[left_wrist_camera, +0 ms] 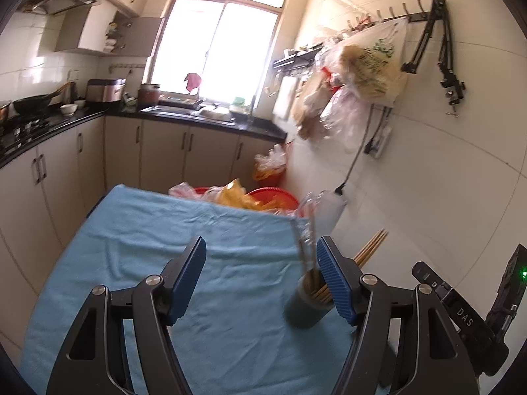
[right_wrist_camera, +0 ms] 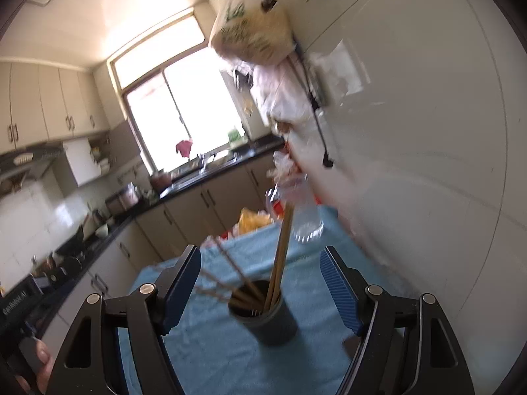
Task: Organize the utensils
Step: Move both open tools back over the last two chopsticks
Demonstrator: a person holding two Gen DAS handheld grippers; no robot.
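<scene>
Left gripper: fingers wide apart, nothing betw. them, hovering over the light blue cloth-covered surface. Dark grey cylindrical utensil holder stands upright on the cloth near its right edge, just beside the right blue ribbed finger, which overlaps the holder's rim in view; can't tell if touching. Light wooden chopsticks stick out of the holder, leaning right past the finger. Clear glass w/ something inside stands farther back at the cloth's corner, blurred.

Right gripper: fingers also spread wide, holding nothing, w/ the holder centred betw. them but apart from both. One bundle of chopsticks stands nearly upright in it; a few others, blurred, lean left. Clear glass sits beyond, near the white tiled wall.

Behind the surface: red basins w/ plastic bags, kitchen cabinets, window.
</scene>
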